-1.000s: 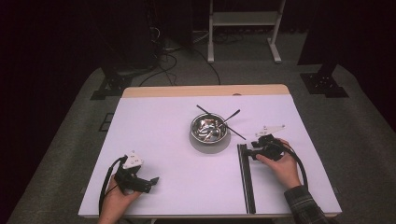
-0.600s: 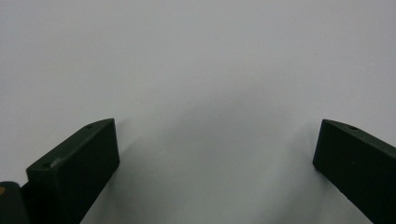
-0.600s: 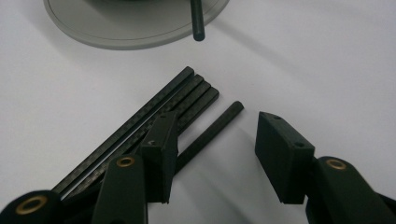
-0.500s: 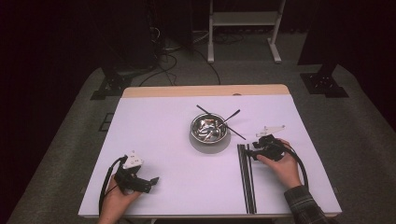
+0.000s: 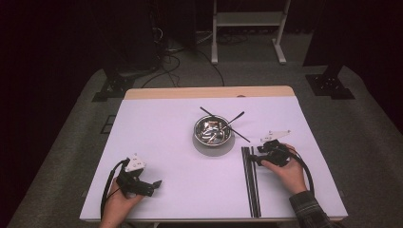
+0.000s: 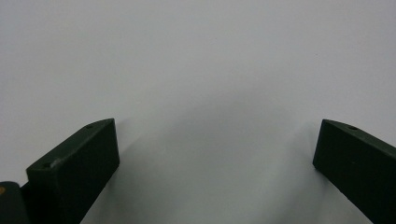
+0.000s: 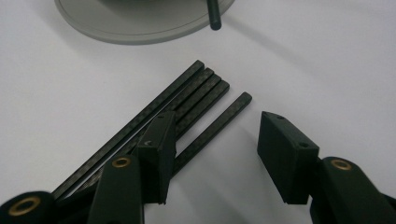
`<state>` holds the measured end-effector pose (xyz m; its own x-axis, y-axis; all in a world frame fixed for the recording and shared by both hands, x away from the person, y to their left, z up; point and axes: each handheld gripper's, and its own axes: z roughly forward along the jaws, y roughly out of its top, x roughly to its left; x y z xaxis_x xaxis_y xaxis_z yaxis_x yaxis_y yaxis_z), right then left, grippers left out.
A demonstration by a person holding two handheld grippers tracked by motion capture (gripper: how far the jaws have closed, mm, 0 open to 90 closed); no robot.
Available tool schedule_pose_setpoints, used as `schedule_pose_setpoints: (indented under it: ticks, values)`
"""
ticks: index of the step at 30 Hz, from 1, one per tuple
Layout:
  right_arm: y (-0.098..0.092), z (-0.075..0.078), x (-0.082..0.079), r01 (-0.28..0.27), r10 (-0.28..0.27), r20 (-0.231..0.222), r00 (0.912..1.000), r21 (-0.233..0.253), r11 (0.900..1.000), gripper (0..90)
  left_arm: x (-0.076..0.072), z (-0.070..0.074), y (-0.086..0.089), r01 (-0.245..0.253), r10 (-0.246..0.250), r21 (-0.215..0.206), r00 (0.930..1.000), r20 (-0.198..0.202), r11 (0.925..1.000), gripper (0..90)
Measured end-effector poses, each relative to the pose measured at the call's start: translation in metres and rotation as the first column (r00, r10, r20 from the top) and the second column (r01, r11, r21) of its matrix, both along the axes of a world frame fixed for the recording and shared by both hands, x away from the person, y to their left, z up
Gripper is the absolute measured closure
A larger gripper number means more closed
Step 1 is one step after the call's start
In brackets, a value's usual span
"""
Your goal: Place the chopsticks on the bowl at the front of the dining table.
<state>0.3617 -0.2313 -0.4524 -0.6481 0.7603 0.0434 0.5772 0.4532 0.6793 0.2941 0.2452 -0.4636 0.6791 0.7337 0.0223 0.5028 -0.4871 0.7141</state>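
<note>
Five rods [image 7: 187, 100] lined up on table [image 5: 166, 142] right of bowl [image 5: 214, 134]. Right gripper [image 7: 212, 154] spread around outermost rod, not pinching. Two rods [image 5: 227, 124] left in bowl. Left gripper [image 6: 215, 154] spread, idle, empty.

Room is dark, walls lost in black. Light falls mostly on the table [image 5: 157, 142]: white top w/ a bare wood strip [image 5: 209, 92] along the far edge. Floor is grey carpet [image 5: 71, 156]. Behind the table, a white metal stand [image 5: 248, 19] w/ two legs and a crossbar. Black cables [image 5: 190, 50] trail over the carpet beside it. Black floor brackets sit far left [image 5: 111, 88] & far right [image 5: 330, 83]. Dark equipment stands back left, too dim to id.
</note>
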Motion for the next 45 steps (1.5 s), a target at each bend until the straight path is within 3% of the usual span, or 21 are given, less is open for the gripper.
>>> schedule_pose_setpoints:
  ticks: [45]
  values:
    - [0.001,0.001,-0.057,-0.054,0.054,-0.015,0.9984,-0.007,0.999,44.8,0.000,0.000,0.000,0.000,0.000,0.000,1.0000,0.000,1.0000,0.0]
